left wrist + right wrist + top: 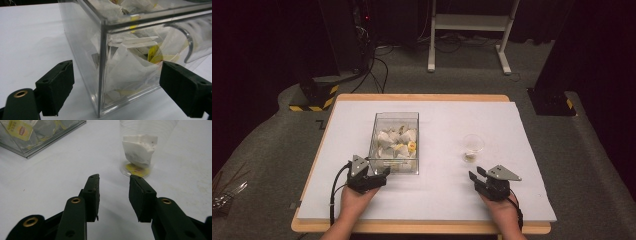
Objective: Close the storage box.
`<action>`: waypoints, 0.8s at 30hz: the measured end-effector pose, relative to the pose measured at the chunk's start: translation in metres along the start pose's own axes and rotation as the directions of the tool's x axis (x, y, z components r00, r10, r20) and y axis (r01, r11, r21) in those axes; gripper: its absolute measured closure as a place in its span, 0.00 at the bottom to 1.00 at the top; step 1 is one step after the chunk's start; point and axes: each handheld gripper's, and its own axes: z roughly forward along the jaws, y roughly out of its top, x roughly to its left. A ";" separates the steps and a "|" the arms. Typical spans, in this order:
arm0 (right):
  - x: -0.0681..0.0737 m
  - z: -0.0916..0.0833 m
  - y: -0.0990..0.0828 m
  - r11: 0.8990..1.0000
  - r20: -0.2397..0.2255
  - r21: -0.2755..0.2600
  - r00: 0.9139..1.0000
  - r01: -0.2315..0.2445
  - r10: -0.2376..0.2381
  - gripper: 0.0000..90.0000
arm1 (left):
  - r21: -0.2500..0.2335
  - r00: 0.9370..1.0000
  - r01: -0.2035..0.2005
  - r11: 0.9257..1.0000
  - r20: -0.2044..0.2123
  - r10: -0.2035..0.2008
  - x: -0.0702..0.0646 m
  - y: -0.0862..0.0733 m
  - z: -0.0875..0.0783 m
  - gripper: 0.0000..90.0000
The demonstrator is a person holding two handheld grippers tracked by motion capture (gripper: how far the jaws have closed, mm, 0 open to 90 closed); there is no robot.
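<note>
A clear plastic box [395, 142] full of tea bags [398, 141] stands mid-table. My left gripper [379, 172] is at the box's near left corner. In the left gripper view that corner [101, 62] stands between the wide-apart jaws of the left gripper [117, 68], and neither pad touches it. To the right is a clear cup [472, 146] with a white tea bag [138, 150] and its yellow tag inside. My right gripper [477, 173] rests just short of the cup [145, 135]. In its own view the right gripper [114, 179] has its jaws partly apart with nothing between them.
A white board [437, 200] covers the wooden table. Behind the table stand a white frame on legs [467, 22], a black base with yellow stripes [314, 95] at the left and a black base [552, 102] at the right. Cables lie on the grey floor.
</note>
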 end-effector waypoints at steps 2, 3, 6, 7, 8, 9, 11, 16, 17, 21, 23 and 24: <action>0.000 0.000 0.000 1.000 0.000 0.000 1.000 0.001 -0.001 0.68 | 0.001 1.000 0.000 1.000 -0.005 0.000 0.000 0.001 0.002 0.15; 0.000 0.000 0.000 1.000 0.000 0.000 1.000 0.002 -0.002 0.68 | 0.002 1.000 0.000 1.000 -0.006 0.000 0.001 0.002 0.003 0.15; 0.000 0.000 0.000 1.000 0.000 0.000 1.000 0.003 -0.003 0.68 | -0.004 1.000 0.008 1.000 -0.010 -0.008 0.001 0.003 0.005 0.15; 0.000 0.000 0.000 1.000 0.000 0.000 1.000 0.003 -0.003 0.68 | -0.003 1.000 0.014 1.000 -0.011 -0.014 0.001 0.003 0.006 0.16; 0.000 0.000 0.000 1.000 0.000 0.000 1.000 0.002 -0.002 0.68 | -0.003 1.000 0.017 1.000 -0.012 -0.017 0.001 0.003 0.007 0.16; 0.000 0.000 0.000 1.000 0.000 0.000 1.000 0.002 -0.002 0.68 | -0.003 1.000 0.016 1.000 -0.013 -0.016 0.002 0.004 0.008 0.16; 0.000 0.000 0.000 1.000 -0.001 -0.001 1.000 0.002 -0.002 0.68 | -0.005 1.000 0.017 1.000 -0.014 -0.017 0.001 0.004 0.009 0.16; 0.000 0.000 0.000 1.000 -0.001 -0.001 1.000 0.003 -0.003 0.68 | -0.010 0.999 0.034 0.999 -0.017 -0.034 0.001 0.004 0.011 0.17; 0.000 0.000 0.000 1.000 -0.001 -0.001 1.000 0.003 -0.003 0.68 | -0.011 0.999 0.035 0.999 -0.018 -0.035 0.002 0.005 0.011 0.17; 0.001 0.000 0.000 1.000 -0.001 -0.002 1.000 0.004 -0.004 0.68 | -0.011 0.999 0.037 0.999 -0.024 -0.038 0.002 0.005 0.013 0.17; 0.001 0.000 0.000 1.000 -0.001 -0.002 1.000 0.004 -0.004 0.68 | -0.009 0.999 0.034 0.999 -0.028 -0.034 0.002 0.005 0.013 0.17; 0.001 0.000 0.000 1.000 0.000 -0.001 1.000 0.002 -0.002 0.68 | -0.007 0.999 0.033 0.999 -0.030 -0.034 0.001 0.005 0.013 0.17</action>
